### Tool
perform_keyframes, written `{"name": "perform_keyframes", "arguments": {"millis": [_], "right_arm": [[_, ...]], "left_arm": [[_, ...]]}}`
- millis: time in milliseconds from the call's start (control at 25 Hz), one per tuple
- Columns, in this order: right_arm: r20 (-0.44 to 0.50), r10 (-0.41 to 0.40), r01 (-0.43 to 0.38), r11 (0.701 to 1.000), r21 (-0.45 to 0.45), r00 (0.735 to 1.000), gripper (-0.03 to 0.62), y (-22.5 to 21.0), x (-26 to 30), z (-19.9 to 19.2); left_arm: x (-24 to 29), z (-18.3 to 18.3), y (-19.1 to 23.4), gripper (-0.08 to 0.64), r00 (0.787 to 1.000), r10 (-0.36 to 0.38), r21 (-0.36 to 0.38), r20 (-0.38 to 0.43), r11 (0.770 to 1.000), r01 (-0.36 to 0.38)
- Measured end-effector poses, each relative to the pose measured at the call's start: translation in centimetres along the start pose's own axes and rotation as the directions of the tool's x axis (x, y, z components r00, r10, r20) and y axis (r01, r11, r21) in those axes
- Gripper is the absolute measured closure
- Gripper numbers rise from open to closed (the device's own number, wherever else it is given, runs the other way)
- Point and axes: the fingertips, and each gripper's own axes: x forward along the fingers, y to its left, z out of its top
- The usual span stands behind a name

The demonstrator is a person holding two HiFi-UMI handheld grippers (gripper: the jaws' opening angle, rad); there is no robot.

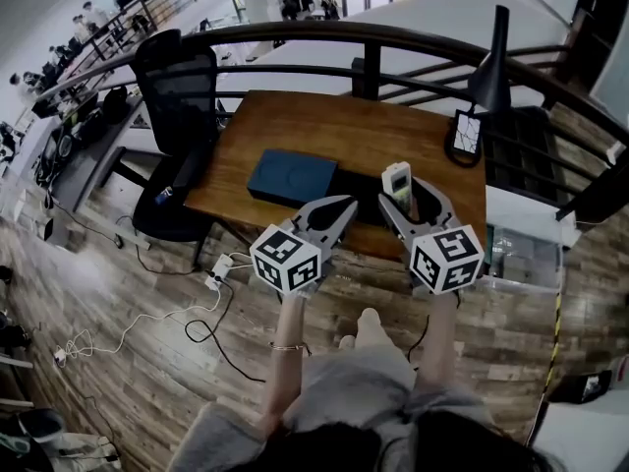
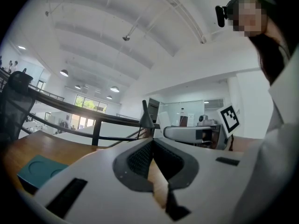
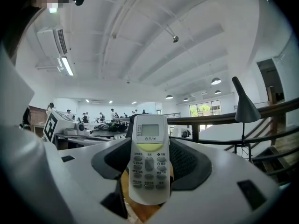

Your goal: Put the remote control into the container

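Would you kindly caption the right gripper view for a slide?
Right gripper shut on a white remote control, screen toward the camera; railing and lamp behind.

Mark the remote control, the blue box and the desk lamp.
Remote control (image 3: pixel 148 164): right gripper view, on its button panel.
Blue box (image 1: pixel 291 177): head view, middle of its top.
Desk lamp (image 1: pixel 489 82): head view, on its black shade.

Left gripper (image 1: pixel 344 205) and right gripper (image 1: pixel 407 201): white plastic wedge-shaped shells with black rectangular slots on the top faces. Jaw linings are dark grey with a ribbed mesh. At each gripper's 6 o'clock end sit the left marker cube (image 1: pixel 287 257) and right marker cube (image 1: pixel 445 259), white with black square patterns. Thin bracelet (image 1: pixel 285 346) at 7 o'clock. Light grey garment (image 1: pixel 359 391); dark hair (image 1: pixel 413 448) at 6 o'clock.
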Motion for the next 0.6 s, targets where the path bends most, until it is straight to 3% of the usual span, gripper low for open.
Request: {"name": "perform_keyframes", "arguments": {"millis": [600], "right_arm": [[-0.091, 0.071, -0.07, 0.997, 0.019, 0.993, 0.333, -3.6, 5.8, -2.1]], "left_arm": [[3.3, -1.6, 5.2, 0.557, 0.997, 0.062, -0.056, -0.041, 0.996, -0.064]]}}
